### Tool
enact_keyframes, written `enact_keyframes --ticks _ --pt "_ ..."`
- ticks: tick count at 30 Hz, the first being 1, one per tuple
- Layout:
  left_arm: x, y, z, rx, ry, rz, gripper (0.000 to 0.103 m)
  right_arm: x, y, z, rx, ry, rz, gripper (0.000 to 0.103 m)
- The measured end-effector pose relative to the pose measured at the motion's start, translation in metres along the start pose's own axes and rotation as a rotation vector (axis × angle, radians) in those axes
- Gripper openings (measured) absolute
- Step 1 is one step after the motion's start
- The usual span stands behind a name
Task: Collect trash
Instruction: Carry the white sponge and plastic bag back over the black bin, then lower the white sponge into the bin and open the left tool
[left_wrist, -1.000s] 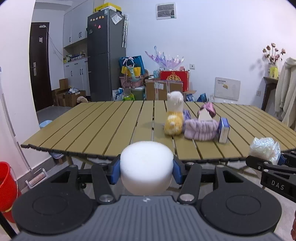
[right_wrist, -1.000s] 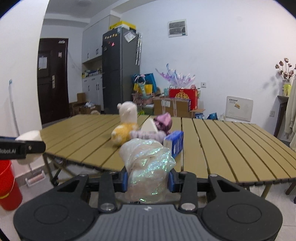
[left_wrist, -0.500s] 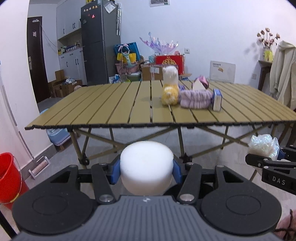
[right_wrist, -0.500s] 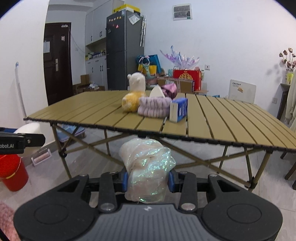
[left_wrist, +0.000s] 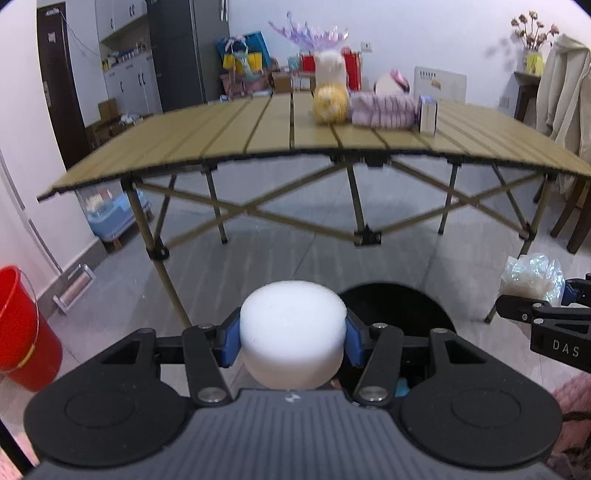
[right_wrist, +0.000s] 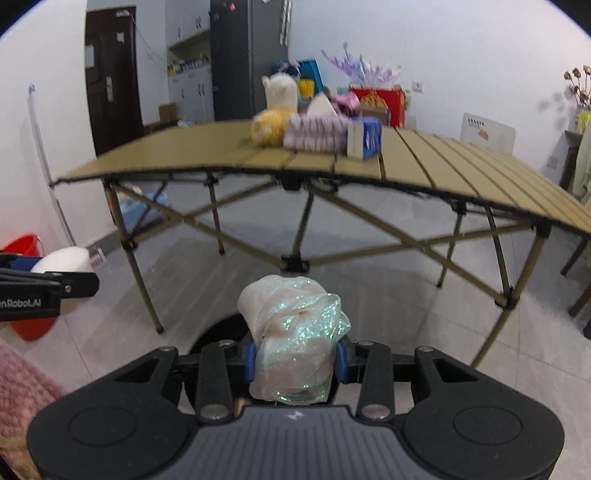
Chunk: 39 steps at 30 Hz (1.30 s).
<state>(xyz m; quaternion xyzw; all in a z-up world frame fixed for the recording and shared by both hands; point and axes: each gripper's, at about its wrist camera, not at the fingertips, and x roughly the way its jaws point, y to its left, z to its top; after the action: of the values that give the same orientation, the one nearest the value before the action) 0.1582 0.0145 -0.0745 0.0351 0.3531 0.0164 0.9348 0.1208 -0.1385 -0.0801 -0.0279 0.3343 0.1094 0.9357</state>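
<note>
Left gripper (left_wrist: 291, 341) — blue-padded fingers (left_wrist: 229, 341) clamp one white foam puck (left_wrist: 291, 336): squat cylinder, matte, fine-pored, flat top, soft rounded edges. It sits low and near in the left wrist view, above grey floor tile.

Right gripper (right_wrist: 294, 360) — fingers (right_wrist: 251, 360) pinch one crumpled plastic wrapper (right_wrist: 295, 336), thin translucent film with iridescent green-white glitter, bunched into an irregular lump. The left wrist view shows the same wad at its right edge (left_wrist: 532, 275).

One black round bin (left_wrist: 395, 306) just beyond and below both loads; dark glossy opening, only part of the rim visible in either view.

Far side: one folding tabletop (left_wrist: 229, 144) of tan slats on a crossed metal frame. On it, right of centre, a tight cluster:
- one plush toy (left_wrist: 330, 94), fuzzy, cream above, yellow below
- one lilac ribbed knit bundle (left_wrist: 382, 110), touching the plush
- one small blue-and-white box (left_wrist: 427, 116), upright, at the bundle's right end
- one pink-and-white soft item behind the bundle (left_wrist: 393, 81); kind unclear

Left, near the wall: one red plastic bucket (left_wrist: 22, 332), smooth, with a wire handle. One pale blue plastic tub (left_wrist: 114, 218) on the floor under the table's left end. Images slightly motion-blurred.
</note>
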Motion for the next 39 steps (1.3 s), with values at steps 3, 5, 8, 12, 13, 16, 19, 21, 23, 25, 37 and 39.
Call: enact_keyframes --ticks 3,5,8,12,13,16,19,21,23,25,37,39 --pt "0.009 -0.002 -0.011 0.005 0.042 -0.004 0.054 0.006 0.0 -0.01 0.016 0.047 -0.004 0.037" --pt "0.016 -0.003 -0.018 0.005 0.07 -0.008 0.054 0.01 -0.001 -0.016 0.024 0.077 -0.008 0.037" --pt "0.025 -0.004 -0.028 0.006 0.106 -0.011 0.054 0.017 -0.002 -0.026 0.031 0.117 -0.007 0.036" --pt "0.035 -0.003 -0.036 0.007 0.143 -0.008 0.054 0.029 -0.002 -0.035 0.031 0.173 -0.02 0.036" --pt "0.037 -0.003 -0.037 0.007 0.149 -0.003 0.054 0.032 -0.003 -0.037 0.033 0.187 -0.027 0.036" --pt "0.046 -0.001 -0.043 0.0 0.179 0.002 0.054 0.039 -0.005 -0.041 0.04 0.218 -0.035 0.036" --pt "0.056 0.001 -0.047 -0.005 0.209 0.007 0.054 0.045 -0.005 -0.046 0.033 0.246 -0.044 0.036" --pt "0.061 0.002 -0.048 -0.004 0.224 0.01 0.054 0.05 -0.005 -0.049 0.034 0.268 -0.048 0.036" --pt "0.066 0.002 -0.05 -0.003 0.241 0.015 0.054 0.054 -0.005 -0.053 0.034 0.287 -0.057 0.036" --pt "0.071 0.002 -0.053 -0.002 0.261 0.019 0.054 0.059 -0.006 -0.055 0.035 0.304 -0.064 0.036" --pt "0.096 -0.002 -0.061 0.017 0.373 0.027 0.054 0.078 -0.01 -0.063 0.043 0.355 -0.072 0.036" --pt "0.098 -0.004 -0.061 0.022 0.381 0.028 0.054 0.079 -0.011 -0.062 0.046 0.357 -0.071 0.036"
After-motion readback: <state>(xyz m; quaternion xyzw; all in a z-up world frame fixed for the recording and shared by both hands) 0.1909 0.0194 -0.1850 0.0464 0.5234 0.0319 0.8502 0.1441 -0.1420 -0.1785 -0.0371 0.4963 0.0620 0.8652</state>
